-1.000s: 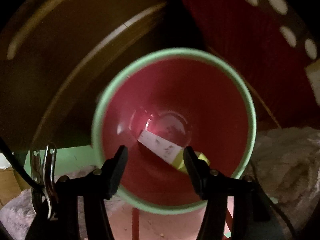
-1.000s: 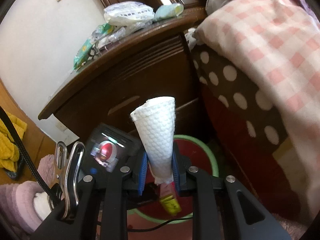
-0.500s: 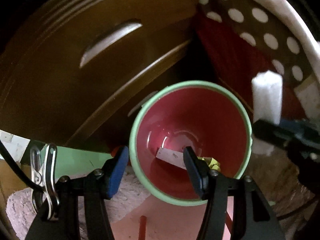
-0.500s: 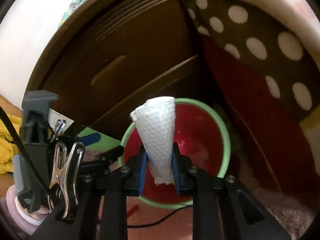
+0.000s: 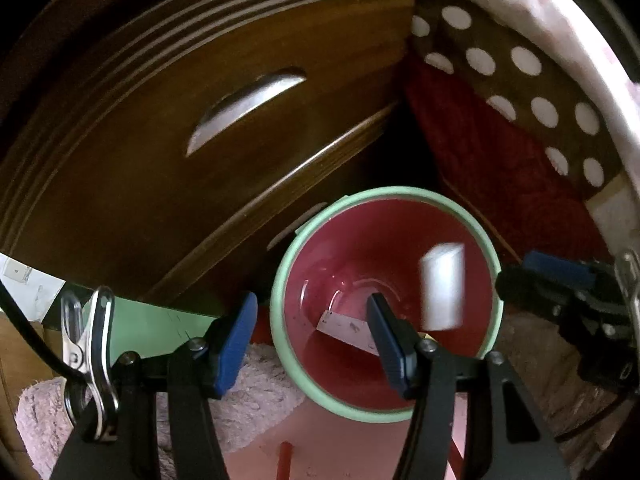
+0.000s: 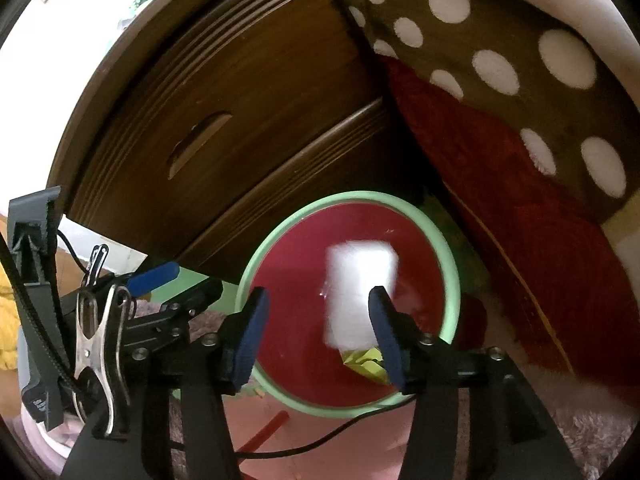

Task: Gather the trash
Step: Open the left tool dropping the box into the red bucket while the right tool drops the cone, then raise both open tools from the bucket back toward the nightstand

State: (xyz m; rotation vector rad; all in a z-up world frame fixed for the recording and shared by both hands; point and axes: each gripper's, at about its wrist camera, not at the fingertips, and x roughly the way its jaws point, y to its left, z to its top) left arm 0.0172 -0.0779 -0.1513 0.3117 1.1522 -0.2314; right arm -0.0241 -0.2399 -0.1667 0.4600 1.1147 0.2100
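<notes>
Bin, one white tissue, two grippers spread

No readable text, brand, number or sign in either view. Pale strip at bottom of bin carries dark specks, too small to read. Grey housing at left edge of right wrist view bears faint marks, illegible.
</notes>
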